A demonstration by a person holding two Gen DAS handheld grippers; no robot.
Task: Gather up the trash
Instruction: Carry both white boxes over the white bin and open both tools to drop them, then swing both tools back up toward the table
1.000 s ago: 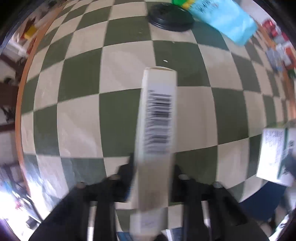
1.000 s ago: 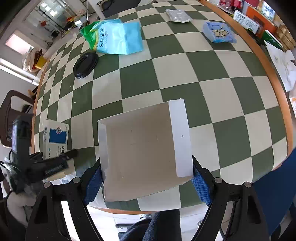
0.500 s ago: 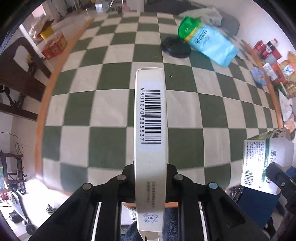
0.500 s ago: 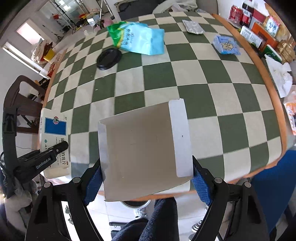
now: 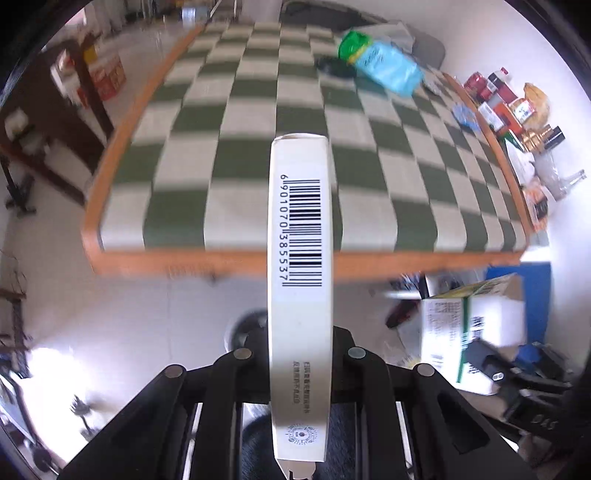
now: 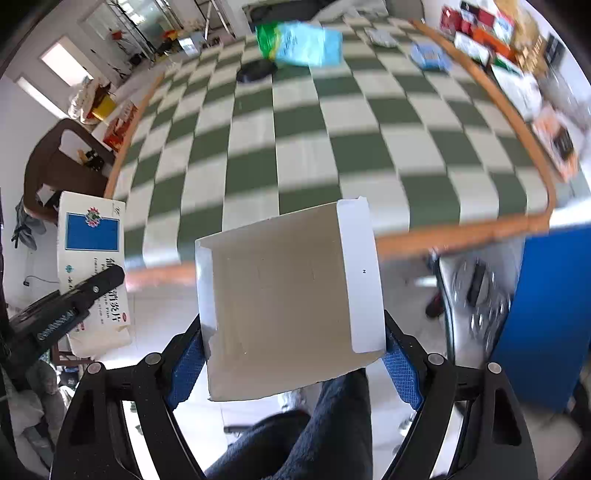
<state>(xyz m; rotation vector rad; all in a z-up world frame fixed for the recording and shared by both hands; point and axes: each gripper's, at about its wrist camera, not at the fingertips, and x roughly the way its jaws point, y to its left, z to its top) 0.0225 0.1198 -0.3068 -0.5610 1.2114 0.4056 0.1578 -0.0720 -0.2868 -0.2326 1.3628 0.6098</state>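
My left gripper (image 5: 300, 347) is shut on a flat white medicine box (image 5: 300, 258), seen edge-on with its barcode up. The same box, with a blue label, shows in the right wrist view (image 6: 92, 266). My right gripper (image 6: 293, 354) is shut on an open white carton (image 6: 284, 295), which also shows in the left wrist view (image 5: 476, 325) with green print. Both grippers are off the near edge of the checkered table (image 6: 295, 122), above the floor. On the far part of the table lie a blue-green bag (image 6: 303, 44), a black lid (image 6: 256, 70), a small blue packet (image 6: 430, 57) and a silvery packet (image 6: 382, 36).
The table has an orange wooden rim (image 5: 221, 262). A blue bin (image 6: 550, 314) stands at the right below the table edge. A dark chair (image 6: 59, 162) stands at the left. Bottles and boxes (image 5: 517, 110) crowd a shelf along the table's right side.
Both grippers have pulled back from over the table to beyond its near edge, each still holding its box. The table now looks farther away and the floor shows below.
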